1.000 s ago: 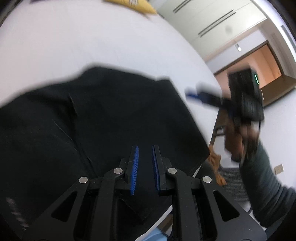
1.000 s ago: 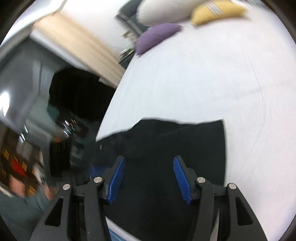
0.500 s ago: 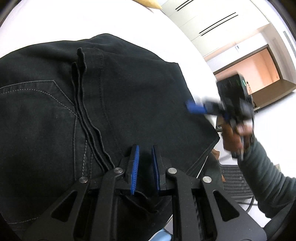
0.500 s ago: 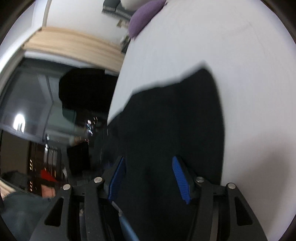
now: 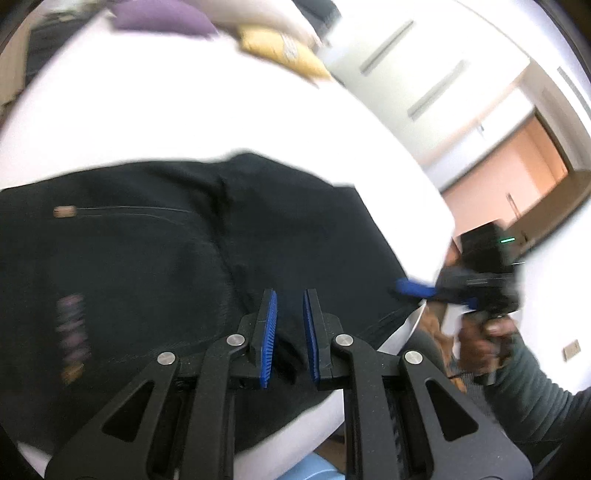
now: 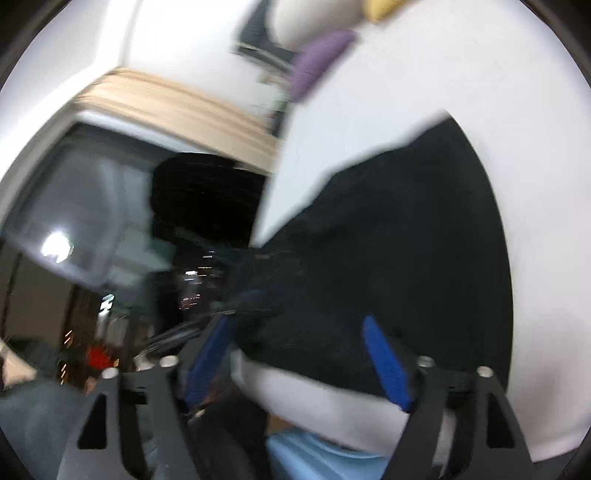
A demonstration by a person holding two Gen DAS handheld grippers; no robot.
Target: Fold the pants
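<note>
Black pants (image 5: 155,266) lie on a white bed (image 5: 147,122), near its front edge. My left gripper (image 5: 289,312) is shut on a fold of the pants' edge, its blue pads close together with dark cloth between them. My right gripper (image 6: 299,339) is open, its blue pads wide apart over the pants (image 6: 399,240) near the bed's edge, holding nothing. In the left wrist view the right gripper (image 5: 417,288) shows at the pants' right corner, held by a hand. Both views are blurred.
Purple (image 5: 162,18) and yellow (image 5: 280,48) pillows lie at the far end of the bed. A purple pillow (image 6: 321,62) also shows in the right wrist view. A doorway (image 5: 517,170) and wall are to the right. Dark furniture (image 6: 207,199) stands left of the bed.
The left gripper has pulled back, still shut on the pants. The right gripper has dropped toward the pants' corner at the bed's edge, staying open.
</note>
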